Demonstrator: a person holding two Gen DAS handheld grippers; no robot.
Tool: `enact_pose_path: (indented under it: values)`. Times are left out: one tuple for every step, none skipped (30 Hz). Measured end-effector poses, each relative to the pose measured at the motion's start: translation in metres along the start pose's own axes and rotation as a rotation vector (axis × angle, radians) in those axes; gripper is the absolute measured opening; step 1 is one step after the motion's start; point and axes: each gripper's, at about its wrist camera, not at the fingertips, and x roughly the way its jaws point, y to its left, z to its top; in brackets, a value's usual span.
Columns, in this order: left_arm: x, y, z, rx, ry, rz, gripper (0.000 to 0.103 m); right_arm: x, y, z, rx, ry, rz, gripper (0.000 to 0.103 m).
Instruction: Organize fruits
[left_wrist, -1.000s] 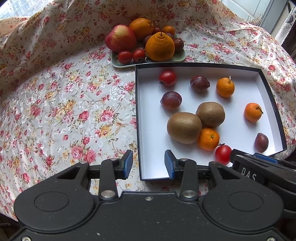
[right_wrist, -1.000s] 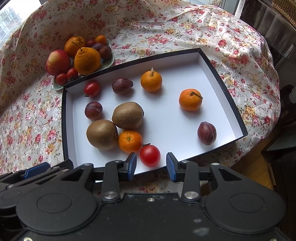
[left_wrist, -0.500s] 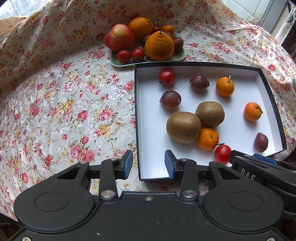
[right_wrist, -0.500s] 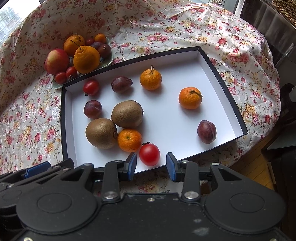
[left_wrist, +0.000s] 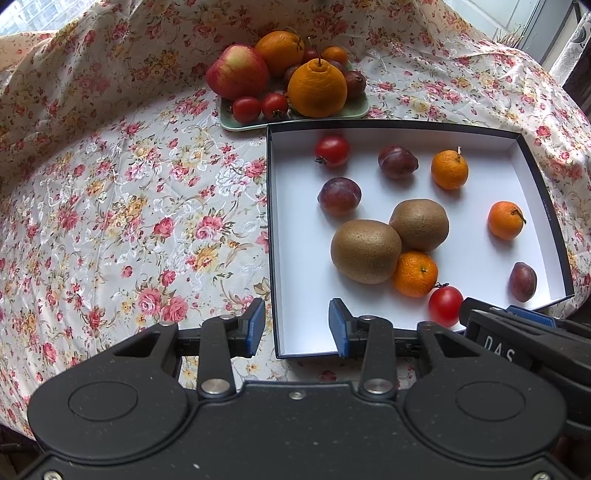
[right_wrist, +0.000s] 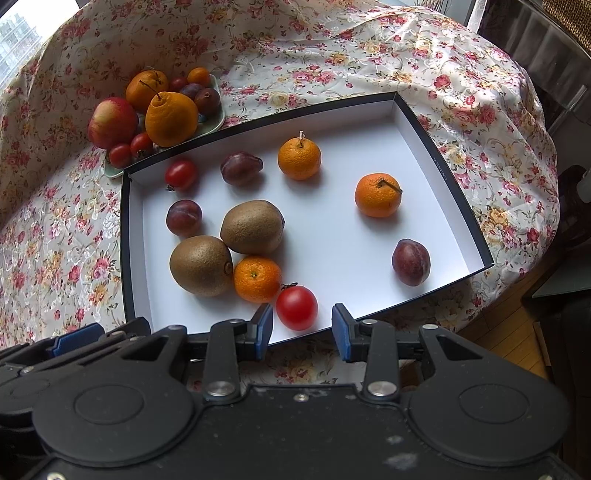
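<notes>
L gripper (left_wrist: 297, 326) and R gripper (right_wrist: 302, 328) hang over the box's (left_wrist: 271, 236) near edge, jaws apart, gripping nothing. Free floor in box's far-right corner; tomato (right_wrist: 296, 307) sits just inside near wall.

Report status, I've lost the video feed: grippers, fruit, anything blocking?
Left gripper and right gripper empty, above the box's near edge. Nine fruits loose inside; nearest, a tomato. Green plate piled. Nothing blocking.

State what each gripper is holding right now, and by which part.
Nothing is held. The left gripper and the right gripper both hang with a bare gap between their fingers, above the near edge of the box.
</notes>
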Motion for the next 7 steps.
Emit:
enact_pose_path:
  values:
    - [-0.0002, 0.0001, -0.0002, -0.003, -0.002, 0.000, 0.048, -0.0003, -0.0003, 0.0002, 0.000, 0.000, 0.001, 0.039]
    - [-0.0007, 0.0005, -0.0004, -0.006, -0.005, 0.001, 0.048, -0.0007, -0.0006, 0.0003, -0.001, -0.001, 0.002, 0.039]
    - [-0.0011, 0.0008, -0.0008, -0.010, -0.010, 0.004, 0.048, -0.0011, -0.0008, 0.0003, -0.001, -0.002, 0.003, 0.039]
    - [-0.0015, 0.0008, -0.0013, -0.009, -0.016, 0.007, 0.048, -0.0016, -0.0008, 0.0003, -0.001, -0.003, 0.004, 0.039]
    - [-0.0022, 0.0005, -0.0013, -0.006, -0.020, 0.015, 0.048, -0.0018, -0.0008, 0.0002, -0.001, -0.003, 0.004, 0.039]
    - [-0.0025, 0.0004, -0.0012, -0.003, -0.021, 0.017, 0.048, -0.0019, -0.0004, 0.0002, 0.000, -0.003, 0.003, 0.039]
    - [-0.0025, 0.0005, -0.0012, -0.001, -0.020, 0.016, 0.048, -0.0019, -0.0003, 0.0006, 0.000, -0.003, 0.003, 0.039]
